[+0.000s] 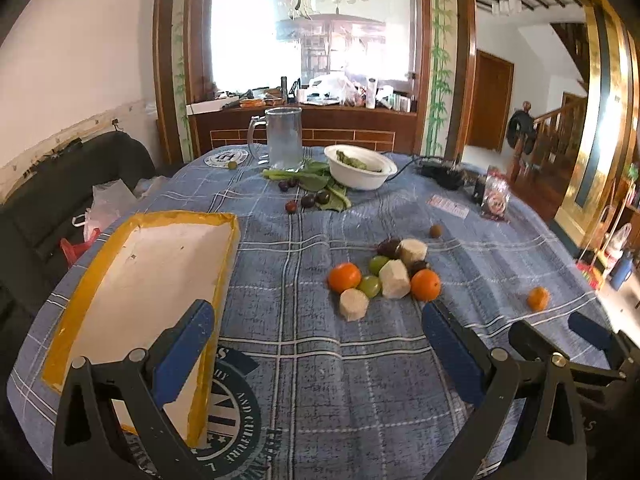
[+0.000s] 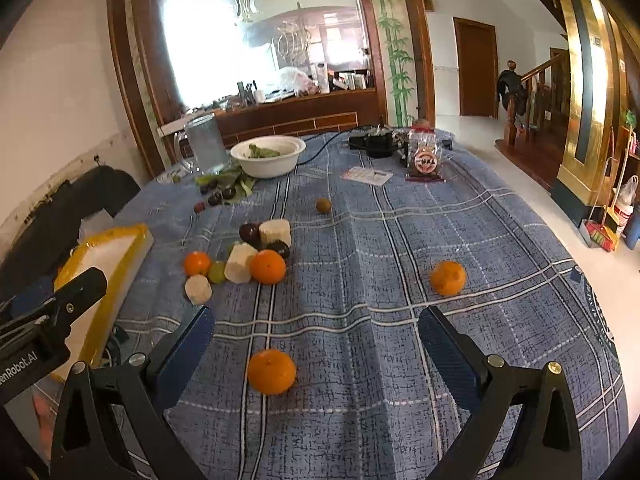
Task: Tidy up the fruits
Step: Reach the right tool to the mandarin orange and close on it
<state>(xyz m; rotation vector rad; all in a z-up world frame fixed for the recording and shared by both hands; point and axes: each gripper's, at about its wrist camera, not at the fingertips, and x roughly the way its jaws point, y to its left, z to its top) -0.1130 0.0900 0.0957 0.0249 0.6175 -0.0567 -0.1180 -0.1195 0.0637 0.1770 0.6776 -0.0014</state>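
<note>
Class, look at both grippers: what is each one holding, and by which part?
Nothing is held. The left gripper and the right gripper are both open above the tablecloth.

A round table under a blue plaid tablecloth carries everything. Taking the white bowl as the landmark: a glass pitcher stands just left of it, leafy greens and dark plums lie in front of it, and a black device and a snack packet sit to its right. Nearer than the bowl lies a cluster of oranges, green grapes and pale cut chunks. A yellow-rimmed white tray rests well left of the bowl, toward the near edge. Two lone oranges lie nearest.
</note>
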